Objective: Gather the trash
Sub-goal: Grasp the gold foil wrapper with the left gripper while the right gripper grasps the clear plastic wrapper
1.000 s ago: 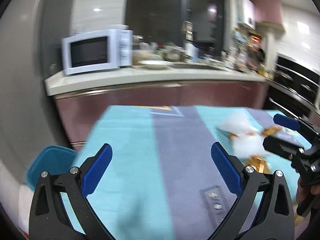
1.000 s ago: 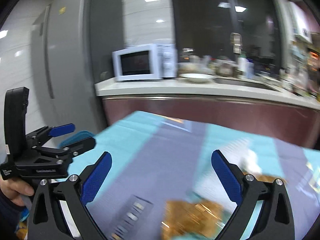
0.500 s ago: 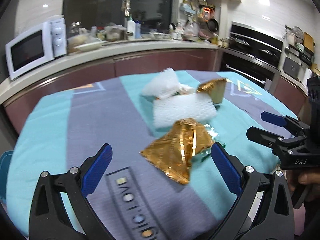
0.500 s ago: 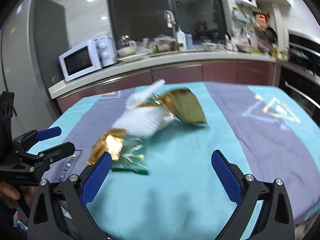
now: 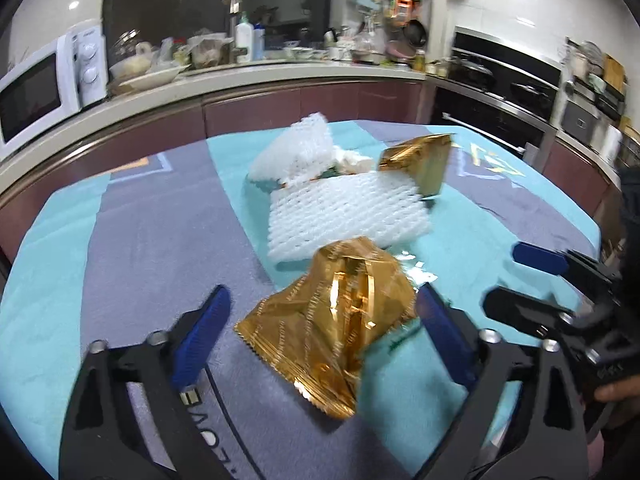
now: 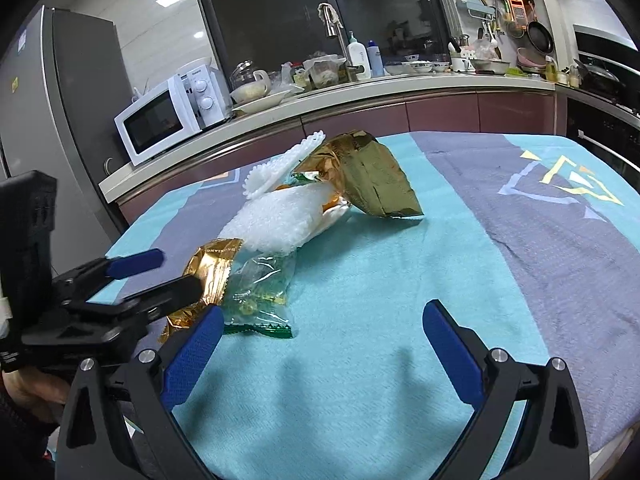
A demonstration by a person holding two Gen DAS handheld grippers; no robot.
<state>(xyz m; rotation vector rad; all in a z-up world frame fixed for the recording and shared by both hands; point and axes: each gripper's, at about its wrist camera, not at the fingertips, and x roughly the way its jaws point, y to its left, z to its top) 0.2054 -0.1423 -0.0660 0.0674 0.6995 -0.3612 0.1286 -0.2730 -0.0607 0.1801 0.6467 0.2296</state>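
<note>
My left claw [image 5: 320,334] wide open, straddling gold wrapper [image 5: 332,328] at near edge of trash heap on desk [image 6: 400,280], set for first pick. My right claw [image 6: 320,344] gaping, empty, standing by beside clear wrapper [image 6: 260,300]. White foam netting [image 5: 344,212] farther back.

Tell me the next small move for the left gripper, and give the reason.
Probably ease the left gripper forward and close it on the near gold wrapper. Its jaws stand open on either side of that wrapper, which lies crumpled on the tablecloth, nearest of the trash; the right gripper is open over bare cloth.
</note>
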